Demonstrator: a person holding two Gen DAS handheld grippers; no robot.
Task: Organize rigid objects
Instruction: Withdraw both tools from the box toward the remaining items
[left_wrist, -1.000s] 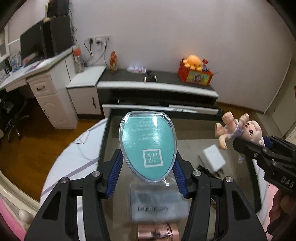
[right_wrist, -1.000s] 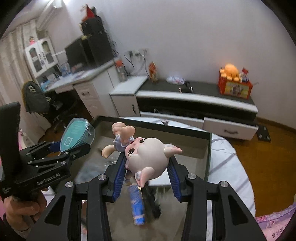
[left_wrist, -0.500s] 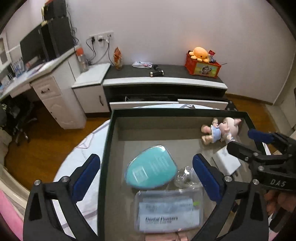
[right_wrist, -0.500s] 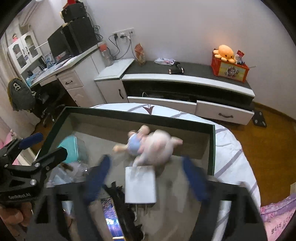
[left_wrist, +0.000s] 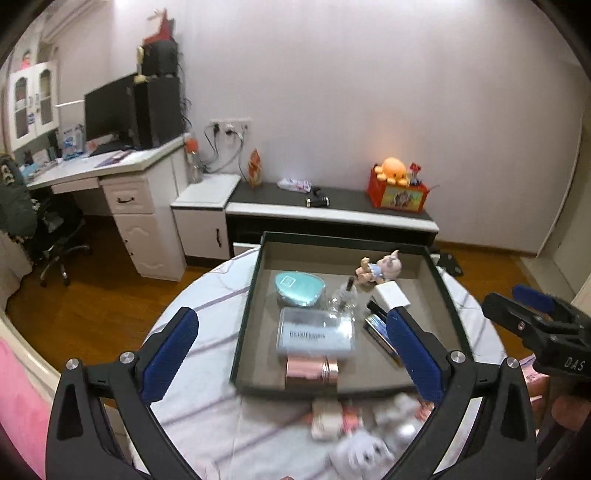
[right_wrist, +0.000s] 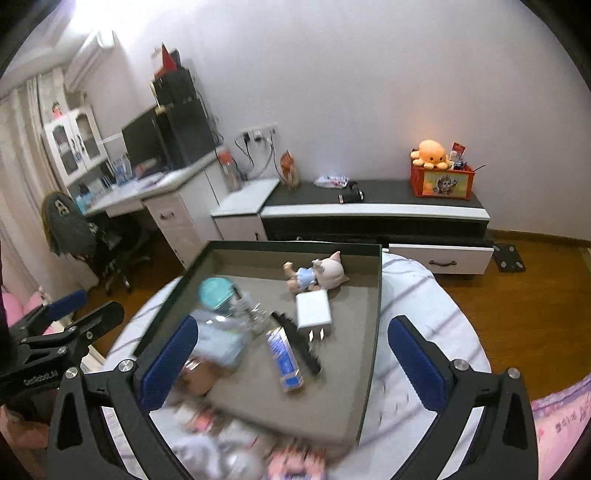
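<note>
A dark tray (left_wrist: 246, 332) on the round table holds a teal oval case (left_wrist: 299, 290), a pig doll (left_wrist: 380, 271), a white charger (left_wrist: 391, 295), a dental flosser box (left_wrist: 314, 336) and a rose-gold item (left_wrist: 312, 371). My left gripper (left_wrist: 291, 321) hangs open above the tray's near end, holding nothing. My right gripper (right_wrist: 291, 328) is over the tray (right_wrist: 376, 314) with its jaws opening and nothing gripped. The doll (right_wrist: 317, 275), the charger (right_wrist: 313, 308) and the teal case (right_wrist: 216, 291) lie apart from it. Each gripper shows at the edge of the other's view.
Blurred loose items, a white plush (left_wrist: 365, 450) and a pink pack (left_wrist: 332, 421), lie on the striped tablecloth (left_wrist: 207, 317) in front of the tray. A blue tube (right_wrist: 284, 356) and a black comb (right_wrist: 299, 345) are in the tray. Beyond stand a low cabinet (left_wrist: 332, 210) and a desk (left_wrist: 122, 166).
The left gripper let go of the teal case and the right one of the pig doll; both now lie in the tray. Both grippers opened wide and drew back and up.
</note>
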